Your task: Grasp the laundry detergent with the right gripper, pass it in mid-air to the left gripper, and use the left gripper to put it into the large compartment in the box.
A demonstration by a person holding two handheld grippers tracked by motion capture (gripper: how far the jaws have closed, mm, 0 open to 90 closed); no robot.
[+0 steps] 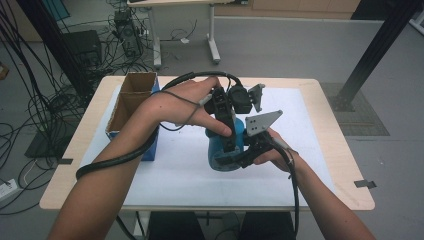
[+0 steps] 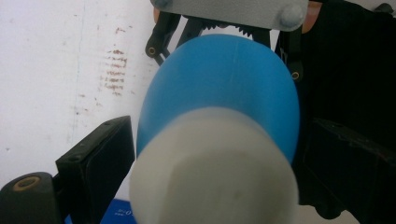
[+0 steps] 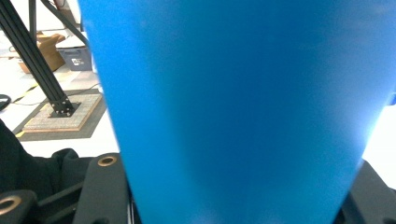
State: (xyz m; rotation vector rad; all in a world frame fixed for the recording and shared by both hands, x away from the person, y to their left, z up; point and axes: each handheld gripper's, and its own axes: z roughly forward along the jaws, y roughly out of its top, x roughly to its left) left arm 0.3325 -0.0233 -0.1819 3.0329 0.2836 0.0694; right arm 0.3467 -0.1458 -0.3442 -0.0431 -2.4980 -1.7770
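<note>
Two grippers: I have both on one blue bottle (image 1: pixel 223 150) near the middle of the white mat (image 1: pixel 310 125) on the table (image 1: pixel 340 150).
Bottle colour: I read a plain bright blue body, matte, with no label that I can make out.
Bottle shape: in the left gripper view the body (image 2: pixel 224 88) bulges round and wide, then narrows toward a pale off-white cap (image 2: pixel 215 172) at the camera end.
Bottle surface: in the right gripper view the blue wall (image 3: pixel 233 107) is smooth and tapers downward between the jaws.
Bottle pose: from the high view I cannot tell whether its base touches the mat; most of it is hidden behind the two grippers.
Left gripper (image 1: pixel 227 131): my jaws stand wide, one on each side of the cap end, and I cannot tell whether the pads press on it.
Right gripper (image 1: pixel 245 155): my jaws are clamped on the blue body, one at each flank, with the grey three-cornered plate (image 1: pixel 262 121) on top.
Hands: my left hand (image 1: pixel 185 105) reaches in from the left, my right hand (image 1: pixel 275 152) from below right.
Nearby: an open cardboard box (image 1: pixel 131 97) stands at the mat's left edge, apart from the bottle.
</note>
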